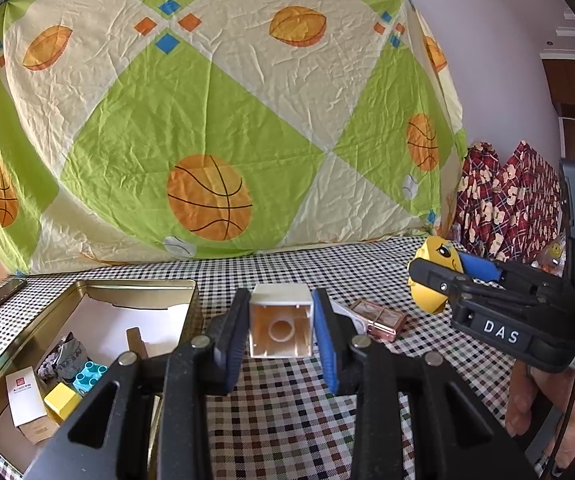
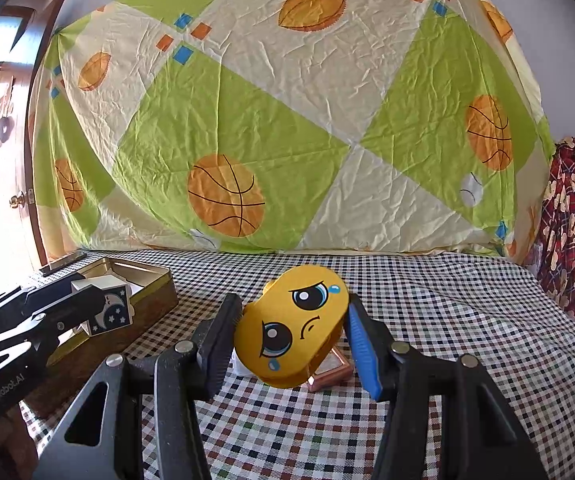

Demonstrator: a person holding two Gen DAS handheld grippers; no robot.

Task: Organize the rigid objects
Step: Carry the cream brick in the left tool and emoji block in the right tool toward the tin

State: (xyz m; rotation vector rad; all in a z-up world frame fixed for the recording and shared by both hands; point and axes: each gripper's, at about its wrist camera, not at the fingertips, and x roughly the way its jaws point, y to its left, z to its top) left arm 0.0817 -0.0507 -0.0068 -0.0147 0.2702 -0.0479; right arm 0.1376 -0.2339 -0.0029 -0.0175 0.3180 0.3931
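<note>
My left gripper [image 1: 280, 300] is shut on a white toy block [image 1: 280, 322], held above the checked tablecloth with its hollow underside towards the camera. The right wrist view shows a dark blue moon-and-stars side on that block [image 2: 113, 314], with the left gripper [image 2: 103, 308] hovering beside the gold tin [image 2: 159, 276]. My right gripper [image 2: 293, 304] is shut on a yellow piece with a crying cartoon face [image 2: 293, 328], tilted and lifted off the table. From the left wrist view, the right gripper [image 1: 437, 264] and the yellow piece [image 1: 431, 280] are at the right.
The open gold tin [image 1: 139, 283] at the left holds a yellow block [image 1: 61, 400], a blue brick [image 1: 89, 376], a white card and crumpled wrapping. A rose-gold compact [image 1: 379, 318] lies on the cloth. A basketball-print sheet hangs behind; red plaid fabric [image 1: 507, 208] stands at the right.
</note>
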